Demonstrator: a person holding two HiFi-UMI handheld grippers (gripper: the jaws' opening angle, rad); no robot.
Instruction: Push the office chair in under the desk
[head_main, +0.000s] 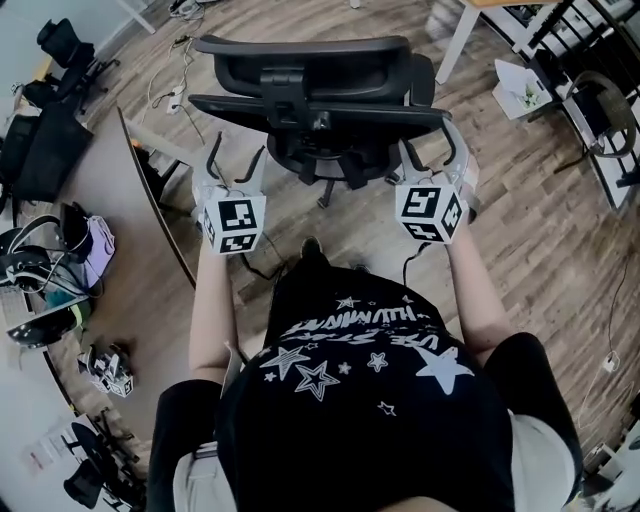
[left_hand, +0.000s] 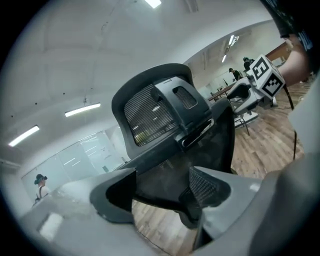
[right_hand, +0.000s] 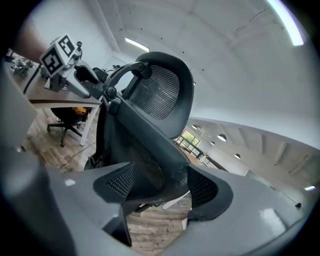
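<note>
Office chair stands out on the wooden floor, its seat not yet under any desk, with the nearest desk off to its left and the person directly behind its backrest. The left gripper and right gripper are both spread wide and grip nothing. Each gripper's own view shows an outer edge of the mesh backrest lying between its jaws, the pads not pressed on it. Whether either touches the frame cannot be told. The push will probably go best with both grippers braced level at the backrest's two ends and pressed evenly, so the castors roll straight. The chair likely needs swinging toward the desk first, clear of the cables trailing beside it
</note>
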